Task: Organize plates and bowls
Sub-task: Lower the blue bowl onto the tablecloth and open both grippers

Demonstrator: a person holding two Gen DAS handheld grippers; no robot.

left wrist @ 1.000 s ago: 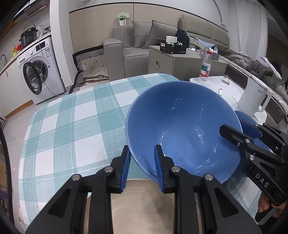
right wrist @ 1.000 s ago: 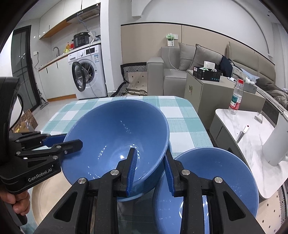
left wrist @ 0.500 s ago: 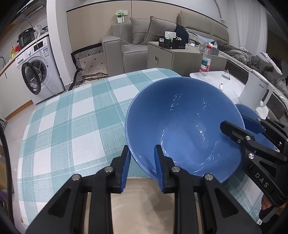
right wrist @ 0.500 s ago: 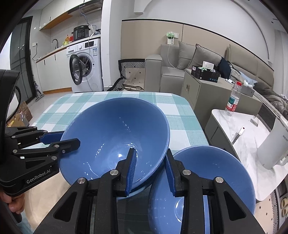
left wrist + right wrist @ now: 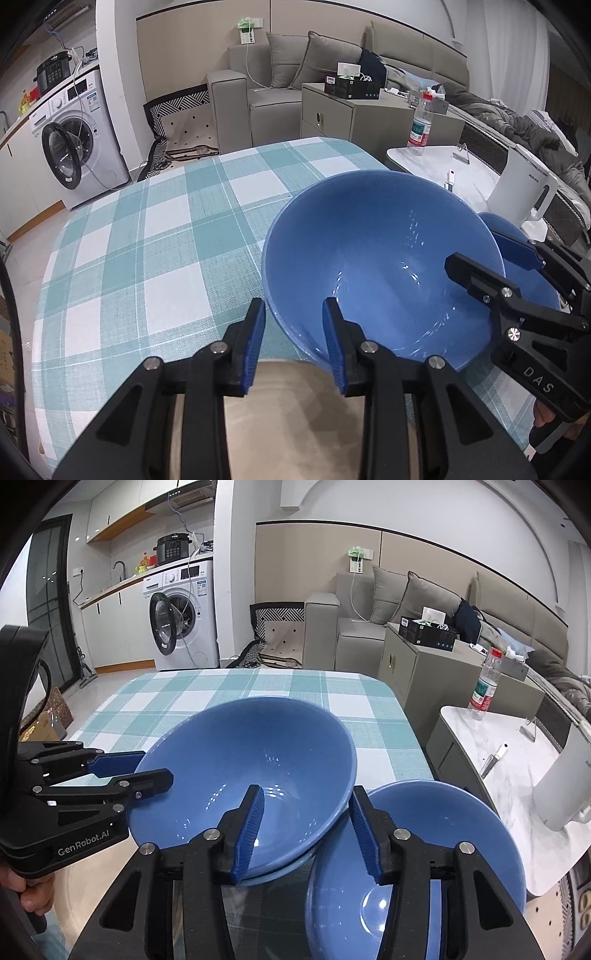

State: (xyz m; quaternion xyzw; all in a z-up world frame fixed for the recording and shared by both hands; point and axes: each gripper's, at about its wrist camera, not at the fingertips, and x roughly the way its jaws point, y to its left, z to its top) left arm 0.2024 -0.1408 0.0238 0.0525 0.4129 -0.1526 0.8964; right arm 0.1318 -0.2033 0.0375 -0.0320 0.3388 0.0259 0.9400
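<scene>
Large glossy blue bowl [image 5: 380,266] sits tilted over the teal-and-white checked tablecloth [image 5: 147,240]. Left gripper [image 5: 293,332] is spread wide, fingers straddling the bowl's near rim, not pinching. Right gripper [image 5: 306,823] is likewise released, its fingers either side of the opposite rim. Second blue bowl [image 5: 436,849] rests just beside, on the right.

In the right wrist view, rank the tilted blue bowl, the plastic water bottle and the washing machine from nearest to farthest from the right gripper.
1. Tilted blue bowl, its rim between the right gripper fingers.
2. Plastic water bottle, right, on the white side table.
3. Washing machine, far left, by the kitchen counter.
</scene>
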